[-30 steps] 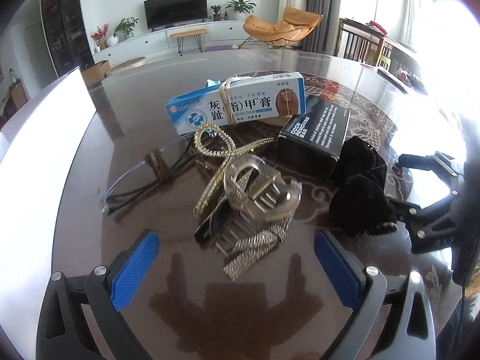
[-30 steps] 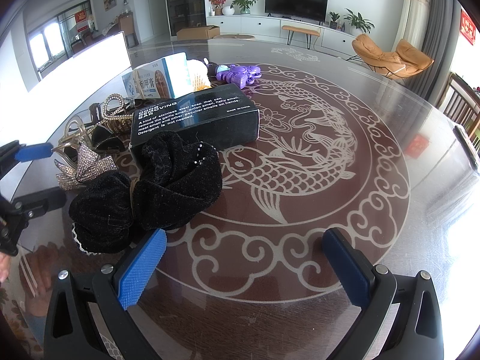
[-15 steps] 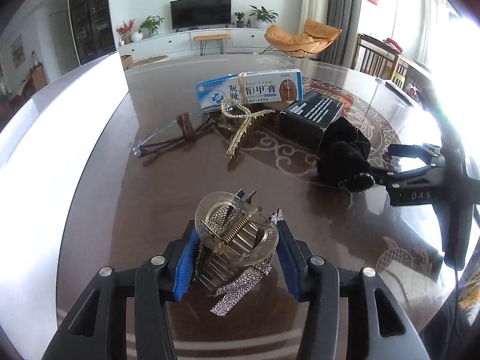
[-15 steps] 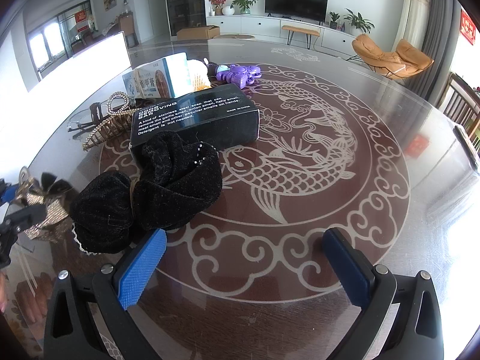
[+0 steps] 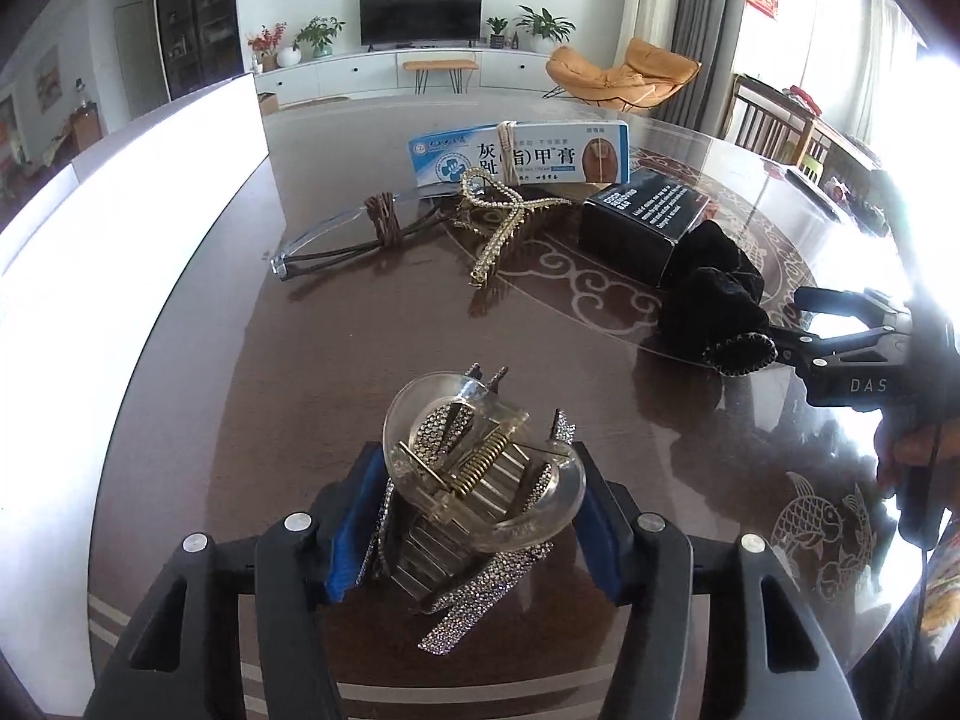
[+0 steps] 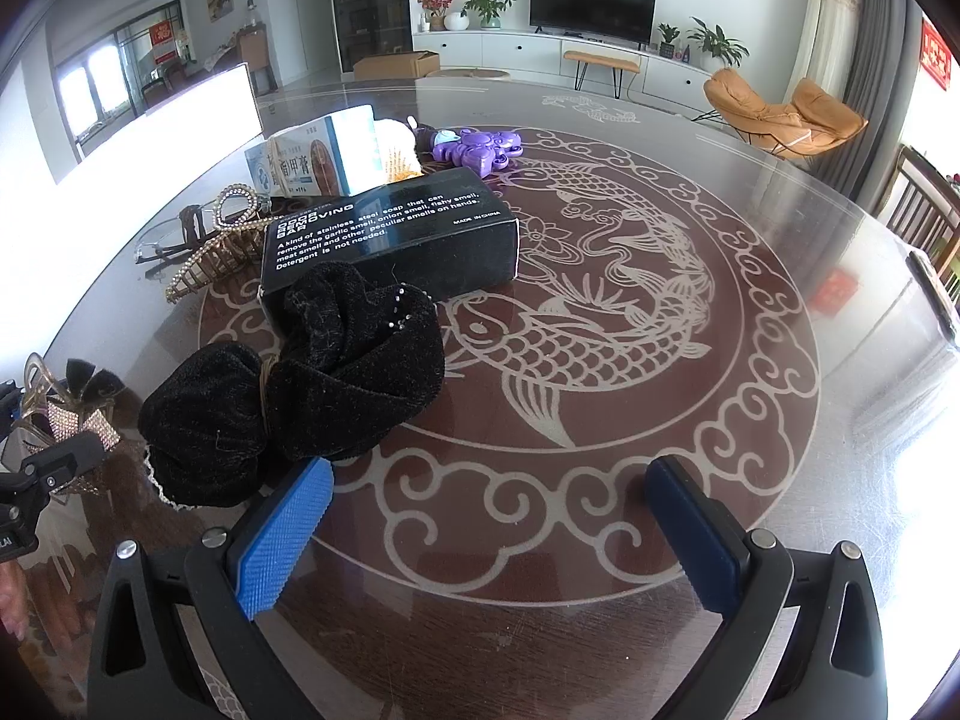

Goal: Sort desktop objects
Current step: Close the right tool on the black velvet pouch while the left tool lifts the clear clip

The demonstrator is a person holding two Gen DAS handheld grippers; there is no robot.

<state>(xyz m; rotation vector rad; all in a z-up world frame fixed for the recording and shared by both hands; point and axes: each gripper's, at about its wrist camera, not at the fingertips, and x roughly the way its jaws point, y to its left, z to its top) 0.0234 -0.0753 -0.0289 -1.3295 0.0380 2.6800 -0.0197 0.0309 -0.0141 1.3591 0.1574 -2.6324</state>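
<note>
The left gripper (image 5: 474, 516) is closed on the clear hair clip (image 5: 480, 480), its blue pads pressing the clip's two sides, with the rhinestone bow hanging below and toward the near edge. The clip sits right between the fingers, low over the table (image 5: 300, 390) at its near left part; whether it touches the glass I cannot tell. Its spring runs roughly across the jaws.

The right gripper (image 6: 489, 531) is wide open and holds nothing. The black velvet scrunchie (image 6: 300, 378) lies just beyond and left of its left pad (image 6: 282, 540), nearly touching it, so the right hand is clearly the nearer one for that piece. The scrunchie's long axis runs from near left to far right, and its far end rests against the black box (image 6: 390, 240).

Further off lie the gold rhinestone clip (image 5: 504, 222), the glasses (image 5: 348, 234) to its left, and the blue and white ointment box (image 5: 522, 159) at the far side; a purple toy (image 6: 477, 150) sits behind the black box.

In my judgement the held clip has open table ahead, and only the black box crowds the scrunchie's far end.
</note>
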